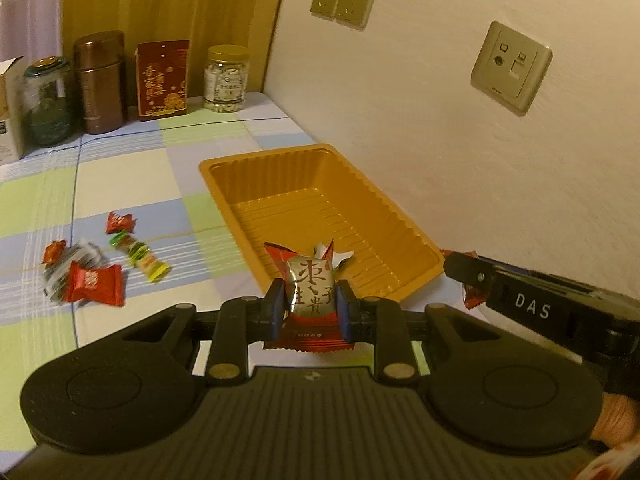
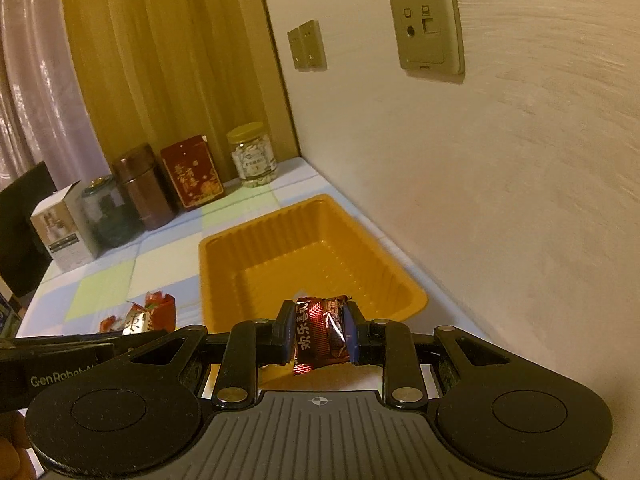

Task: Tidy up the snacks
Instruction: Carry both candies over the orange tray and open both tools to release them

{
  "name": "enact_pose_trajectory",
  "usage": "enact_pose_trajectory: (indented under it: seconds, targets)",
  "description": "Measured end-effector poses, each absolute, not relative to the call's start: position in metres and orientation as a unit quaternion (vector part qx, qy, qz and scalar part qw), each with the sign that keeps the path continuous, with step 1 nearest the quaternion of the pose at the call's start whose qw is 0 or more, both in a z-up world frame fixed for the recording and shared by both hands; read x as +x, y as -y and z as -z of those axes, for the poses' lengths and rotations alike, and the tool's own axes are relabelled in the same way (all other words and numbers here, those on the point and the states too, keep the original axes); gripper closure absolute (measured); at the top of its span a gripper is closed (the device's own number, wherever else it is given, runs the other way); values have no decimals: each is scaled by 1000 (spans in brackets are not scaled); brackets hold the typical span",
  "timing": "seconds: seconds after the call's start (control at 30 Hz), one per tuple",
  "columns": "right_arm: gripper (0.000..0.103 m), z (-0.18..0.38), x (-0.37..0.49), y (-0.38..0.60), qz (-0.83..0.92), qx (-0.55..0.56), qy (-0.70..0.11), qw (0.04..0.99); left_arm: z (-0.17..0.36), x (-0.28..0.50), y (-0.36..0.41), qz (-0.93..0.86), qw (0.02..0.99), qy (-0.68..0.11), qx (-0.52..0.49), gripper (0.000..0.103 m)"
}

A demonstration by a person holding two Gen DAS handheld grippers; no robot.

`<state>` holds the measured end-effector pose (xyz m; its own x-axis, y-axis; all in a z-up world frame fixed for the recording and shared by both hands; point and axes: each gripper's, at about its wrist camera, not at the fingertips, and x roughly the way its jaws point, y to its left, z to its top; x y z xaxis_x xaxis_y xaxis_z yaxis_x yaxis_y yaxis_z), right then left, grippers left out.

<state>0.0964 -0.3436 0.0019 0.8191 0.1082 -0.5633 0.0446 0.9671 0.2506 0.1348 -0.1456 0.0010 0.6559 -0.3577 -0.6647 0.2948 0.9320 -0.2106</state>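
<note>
An orange ribbed plastic tray (image 1: 224, 168) (image 2: 208, 248) lies on the checked tablecloth against the wall, with nothing inside it. My left gripper (image 1: 310, 292) is shut on a red and silver wrapped candy (image 1: 310, 292), held just short of the tray's near rim. My right gripper (image 2: 320, 328) is shut on a dark red wrapped candy (image 2: 320, 332), also at the tray's near edge. In the left wrist view the right gripper (image 1: 472, 280) reaches in from the right with a red wrapper at its tip. Several loose wrapped candies (image 1: 94, 280) lie on the cloth left of the tray.
At the back stand a brown canister (image 1: 99, 84), a red tin box (image 1: 162, 80), a clear jar with a gold lid (image 1: 226, 80), a glass jar (image 1: 48, 104) and a white carton (image 2: 60, 232). The wall with sockets (image 1: 512, 68) runs close along the tray's right side.
</note>
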Motion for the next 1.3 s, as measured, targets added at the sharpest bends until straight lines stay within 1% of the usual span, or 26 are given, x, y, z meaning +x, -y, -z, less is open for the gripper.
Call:
enact_pose_trajectory:
  seconds: [0.6, 0.63, 0.67, 0.7, 0.73, 0.9, 1.3]
  targets:
    - [77, 20, 160, 370, -16, 138, -311, 940, 29, 198, 179, 193, 901, -389, -25, 79]
    - [77, 22, 161, 371, -15, 139, -313, 939, 31, 201, 181, 194, 900, -389, -25, 78]
    - [77, 23, 162, 372, -14, 140, -313, 939, 33, 203, 181, 193, 901, -389, -24, 69]
    - [77, 23, 163, 372, -13, 141, -314, 939, 35, 205, 181, 189, 901, -390, -22, 65]
    - [77, 24, 163, 373, -13, 142, -315, 938, 35, 206, 179, 186, 902, -389, -23, 63]
    - [77, 28, 164, 369, -16, 143, -320, 937, 35, 204, 163, 168, 906, -387, -32, 63]
    - [77, 26, 172, 361, -26, 142, -322, 936, 26, 193, 136, 142, 912, -381, -50, 58]
